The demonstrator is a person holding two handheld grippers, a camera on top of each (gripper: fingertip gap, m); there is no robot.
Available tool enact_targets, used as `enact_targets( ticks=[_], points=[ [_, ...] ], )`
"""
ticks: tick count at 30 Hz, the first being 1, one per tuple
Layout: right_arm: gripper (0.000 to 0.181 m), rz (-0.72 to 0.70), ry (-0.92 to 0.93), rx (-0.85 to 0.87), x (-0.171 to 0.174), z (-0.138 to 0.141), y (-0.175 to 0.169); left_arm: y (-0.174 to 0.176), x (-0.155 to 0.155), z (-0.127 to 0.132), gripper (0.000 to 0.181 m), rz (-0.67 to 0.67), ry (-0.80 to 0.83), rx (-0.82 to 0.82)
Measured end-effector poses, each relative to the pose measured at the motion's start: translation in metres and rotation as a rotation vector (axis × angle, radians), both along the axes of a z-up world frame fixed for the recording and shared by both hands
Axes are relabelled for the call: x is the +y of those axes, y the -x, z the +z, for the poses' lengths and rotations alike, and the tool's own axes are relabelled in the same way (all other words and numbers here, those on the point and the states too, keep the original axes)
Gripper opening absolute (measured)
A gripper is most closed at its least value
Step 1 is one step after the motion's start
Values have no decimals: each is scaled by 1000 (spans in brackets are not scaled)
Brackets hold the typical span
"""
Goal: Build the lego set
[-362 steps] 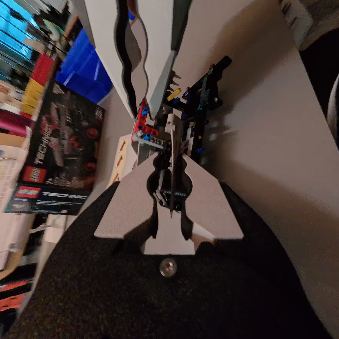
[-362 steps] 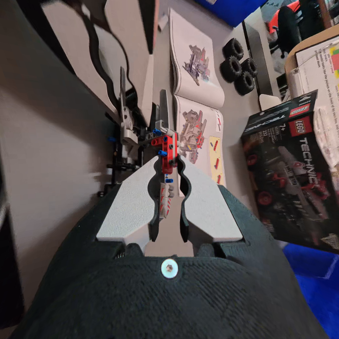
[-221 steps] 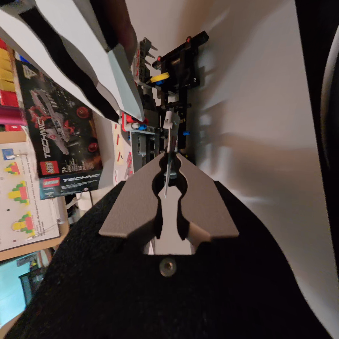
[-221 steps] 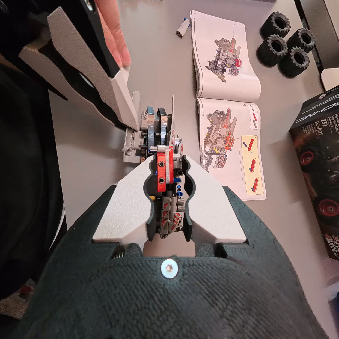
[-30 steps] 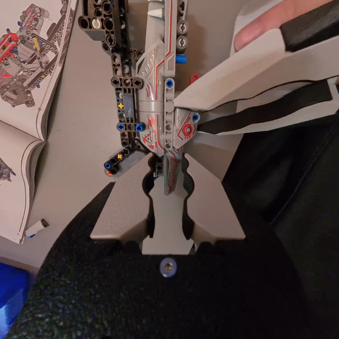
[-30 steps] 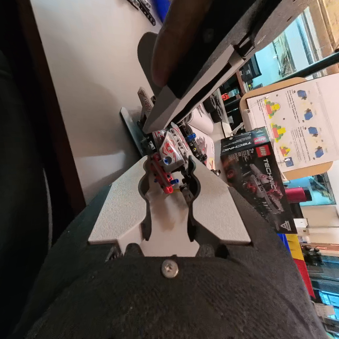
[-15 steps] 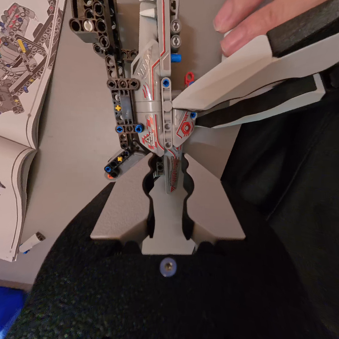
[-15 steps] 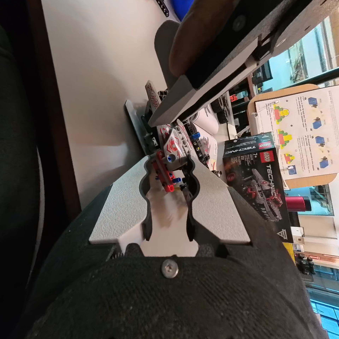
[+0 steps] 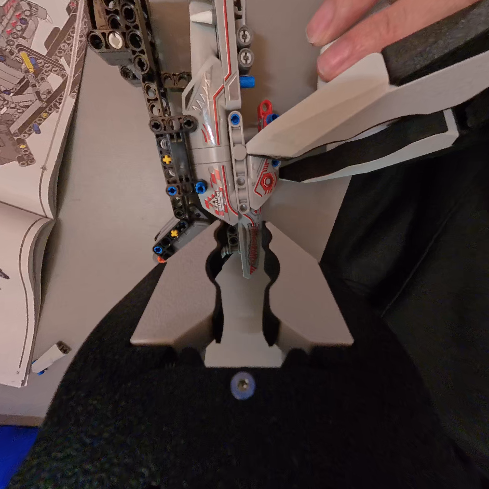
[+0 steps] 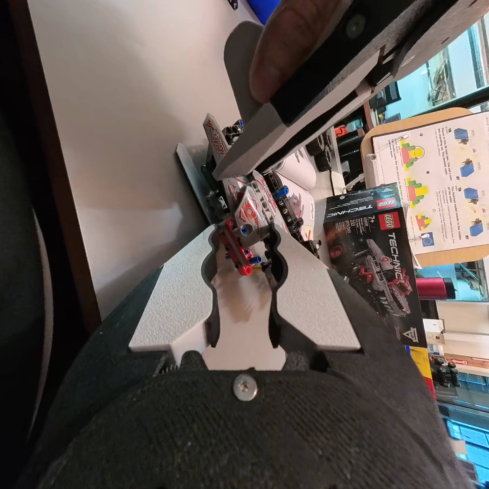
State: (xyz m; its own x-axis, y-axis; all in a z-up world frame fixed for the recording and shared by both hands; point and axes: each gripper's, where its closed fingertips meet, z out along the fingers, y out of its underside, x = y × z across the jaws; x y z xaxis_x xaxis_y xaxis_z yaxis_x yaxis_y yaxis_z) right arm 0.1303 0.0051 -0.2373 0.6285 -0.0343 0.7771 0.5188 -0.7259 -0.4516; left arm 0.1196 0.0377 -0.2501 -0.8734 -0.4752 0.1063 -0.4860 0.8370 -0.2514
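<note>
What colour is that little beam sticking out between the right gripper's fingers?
Red beam, studded with blue pins; the right wrist view shows it best.

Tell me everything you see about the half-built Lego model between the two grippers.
The Lego model is a plastic build: grey body panels with red stripe stickers on a black beam frame with blue and yellow pins. A red beam sits on one side. It lies over the grey table. The left gripper is shut on its pointed grey tail end; the right gripper grips its side.

Print shows on the set box [image 10: 370,254], poster [image 10: 436,190] and model [image 9: 211,148] — wording withheld.
</note>
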Motion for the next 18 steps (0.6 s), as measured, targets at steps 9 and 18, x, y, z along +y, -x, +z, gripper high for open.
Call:
enact_targets(
  ticks=[9,18],
  points=[
    [14,102,-14,256,9,19,1,1,0,-1,24,4,36,-83],
    [17,36,119,180,-6,18,-10,-3,-3,-1,24,69,47,-49]
  ],
)
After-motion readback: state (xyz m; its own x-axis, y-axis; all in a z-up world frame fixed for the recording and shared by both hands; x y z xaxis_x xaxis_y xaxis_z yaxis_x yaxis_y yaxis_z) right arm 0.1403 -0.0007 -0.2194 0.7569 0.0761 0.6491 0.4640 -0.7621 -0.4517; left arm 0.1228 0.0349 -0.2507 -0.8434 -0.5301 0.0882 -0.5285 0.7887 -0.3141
